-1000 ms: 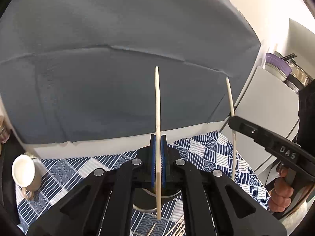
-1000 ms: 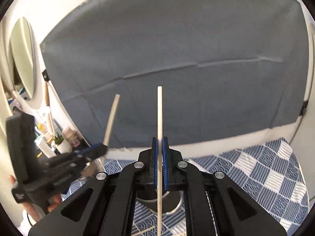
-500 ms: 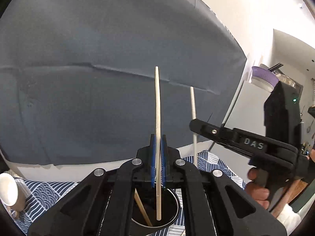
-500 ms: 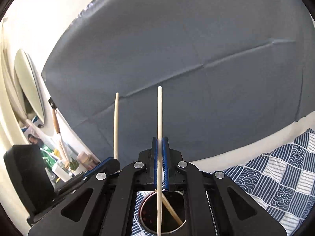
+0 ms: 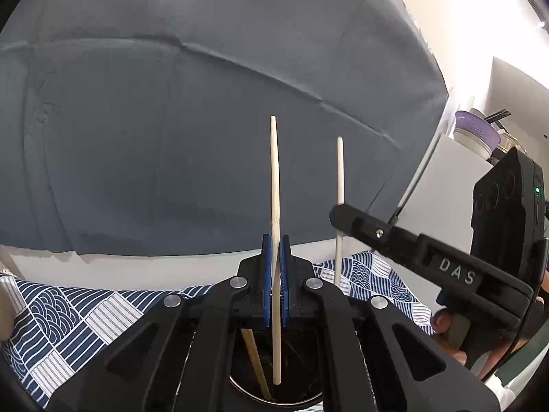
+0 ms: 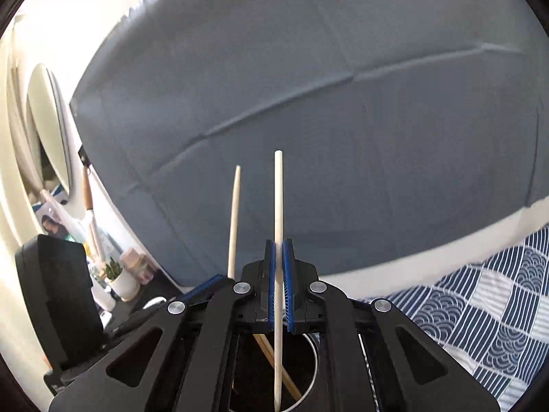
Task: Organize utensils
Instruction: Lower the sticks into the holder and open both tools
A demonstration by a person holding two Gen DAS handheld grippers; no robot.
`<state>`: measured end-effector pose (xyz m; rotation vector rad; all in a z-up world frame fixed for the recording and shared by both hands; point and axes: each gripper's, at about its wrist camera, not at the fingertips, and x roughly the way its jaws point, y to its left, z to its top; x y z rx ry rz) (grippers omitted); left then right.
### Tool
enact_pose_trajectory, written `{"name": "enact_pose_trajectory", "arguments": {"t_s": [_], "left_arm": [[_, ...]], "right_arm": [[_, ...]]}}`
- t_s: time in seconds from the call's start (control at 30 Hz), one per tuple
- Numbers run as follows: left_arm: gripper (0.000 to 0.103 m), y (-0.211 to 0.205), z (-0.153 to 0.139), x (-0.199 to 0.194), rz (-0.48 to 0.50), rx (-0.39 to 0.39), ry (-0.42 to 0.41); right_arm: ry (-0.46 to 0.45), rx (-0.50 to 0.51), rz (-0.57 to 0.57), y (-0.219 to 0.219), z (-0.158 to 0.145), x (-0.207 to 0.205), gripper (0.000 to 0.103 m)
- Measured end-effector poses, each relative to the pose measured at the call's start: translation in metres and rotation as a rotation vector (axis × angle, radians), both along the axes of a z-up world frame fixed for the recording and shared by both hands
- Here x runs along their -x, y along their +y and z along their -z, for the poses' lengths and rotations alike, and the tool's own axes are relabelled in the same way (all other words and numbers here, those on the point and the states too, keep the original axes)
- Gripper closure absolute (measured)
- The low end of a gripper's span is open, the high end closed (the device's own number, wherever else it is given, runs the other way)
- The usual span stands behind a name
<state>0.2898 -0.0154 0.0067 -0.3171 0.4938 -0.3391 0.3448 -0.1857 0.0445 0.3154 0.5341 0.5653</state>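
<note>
My left gripper (image 5: 275,240) is shut on a pale chopstick (image 5: 275,178) that stands upright, its lower end inside the mouth of a dark round holder (image 5: 302,391) just below. A darker wooden chopstick (image 5: 254,357) leans inside that holder. My right gripper (image 6: 280,243) is shut on a second pale chopstick (image 6: 278,199), also upright, with its lower end in the same holder (image 6: 310,374). Each wrist view shows the other gripper beside it: the right one (image 5: 338,218) with its stick (image 5: 339,171), and the left one's stick (image 6: 234,219).
A blue and white patterned cloth (image 5: 79,319) covers the table. A grey fabric backdrop (image 5: 171,120) hangs behind. A white cabinet with a purple bowl (image 5: 475,130) stands to the right. A mirror (image 6: 48,130), a small potted plant (image 6: 118,276) and bottles are at the left.
Both grippers came down and closer together over the holder. The lower ends of both pale chopsticks now sit inside its mouth. The white cup at the left has slid out of the left wrist view.
</note>
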Motion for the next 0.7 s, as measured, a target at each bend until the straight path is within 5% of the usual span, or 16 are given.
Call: {"name": "enact_pose_trajectory", "arguments": {"t_s": [0.7], "left_arm": [[0.098,-0.005,0.015,0.022,0.032,-0.03,0.032]], "right_arm": [[0.059,0.19,-0.042,0.005,0.022,0.02,0.097]]}}
